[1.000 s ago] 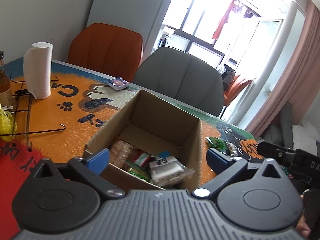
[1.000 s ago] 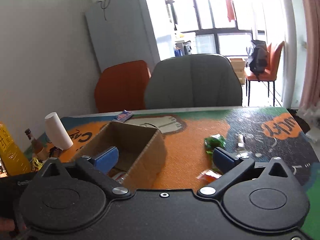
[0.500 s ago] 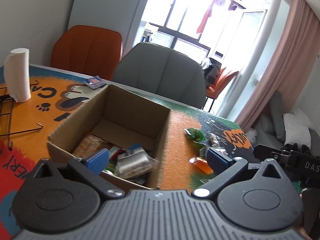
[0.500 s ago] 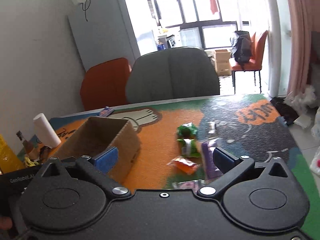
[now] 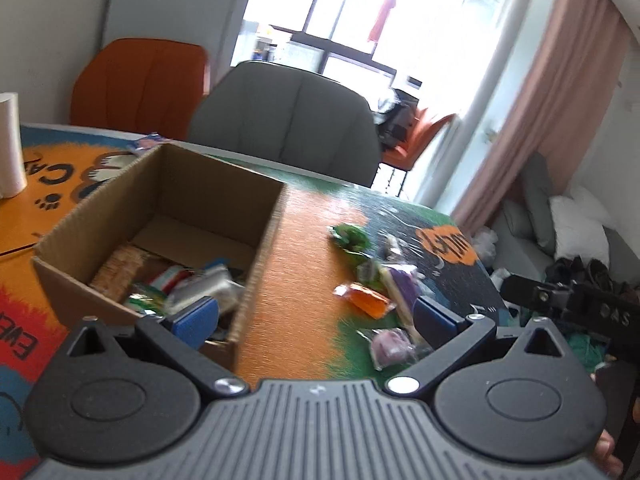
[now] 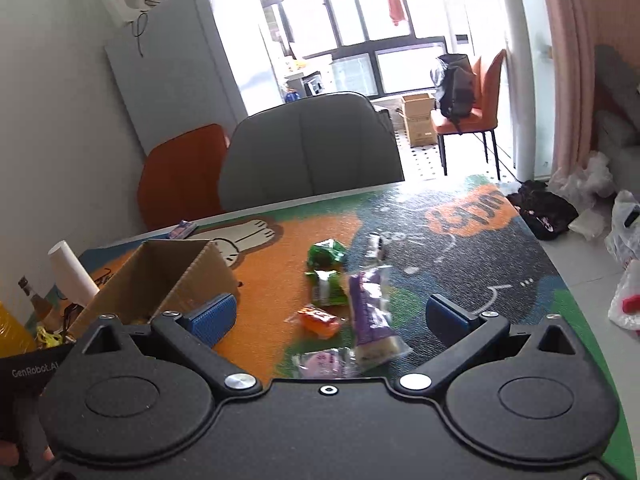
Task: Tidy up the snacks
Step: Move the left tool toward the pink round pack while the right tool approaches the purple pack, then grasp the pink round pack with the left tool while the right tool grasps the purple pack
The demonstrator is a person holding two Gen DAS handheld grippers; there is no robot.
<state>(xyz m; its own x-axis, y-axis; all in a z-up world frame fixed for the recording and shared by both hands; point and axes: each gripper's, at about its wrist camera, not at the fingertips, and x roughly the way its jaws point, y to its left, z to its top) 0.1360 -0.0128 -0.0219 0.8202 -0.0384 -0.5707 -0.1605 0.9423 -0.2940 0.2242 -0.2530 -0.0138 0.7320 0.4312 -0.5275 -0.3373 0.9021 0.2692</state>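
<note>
An open cardboard box (image 5: 264, 240) (image 6: 188, 276) holds several snack packets (image 5: 188, 284) in its near end. To its right, loose snacks lie on the table mat: a green packet (image 6: 326, 254) (image 5: 350, 236), a second green packet (image 6: 328, 288), an orange packet (image 6: 318, 320) (image 5: 368, 300), a long purple packet (image 6: 370, 312) (image 5: 402, 286), a pink packet (image 6: 324, 362) (image 5: 390, 344) and a small silver one (image 6: 376, 246). My left gripper (image 5: 316, 320) is open and empty, between box and snacks. My right gripper (image 6: 332, 318) is open and empty above the loose snacks.
A paper towel roll (image 5: 8, 144) (image 6: 74, 272) stands left of the box, with bottles (image 6: 32, 304) beside it. A small blue packet (image 6: 182, 230) lies at the table's far edge. Grey (image 6: 308, 148) and orange (image 6: 180, 172) chairs stand behind. Bags (image 6: 624, 264) lie on the floor to the right.
Both grippers have swung right, away from the box toward the loose snacks, which now fill the middle of both views. Both stay open and empty.
</note>
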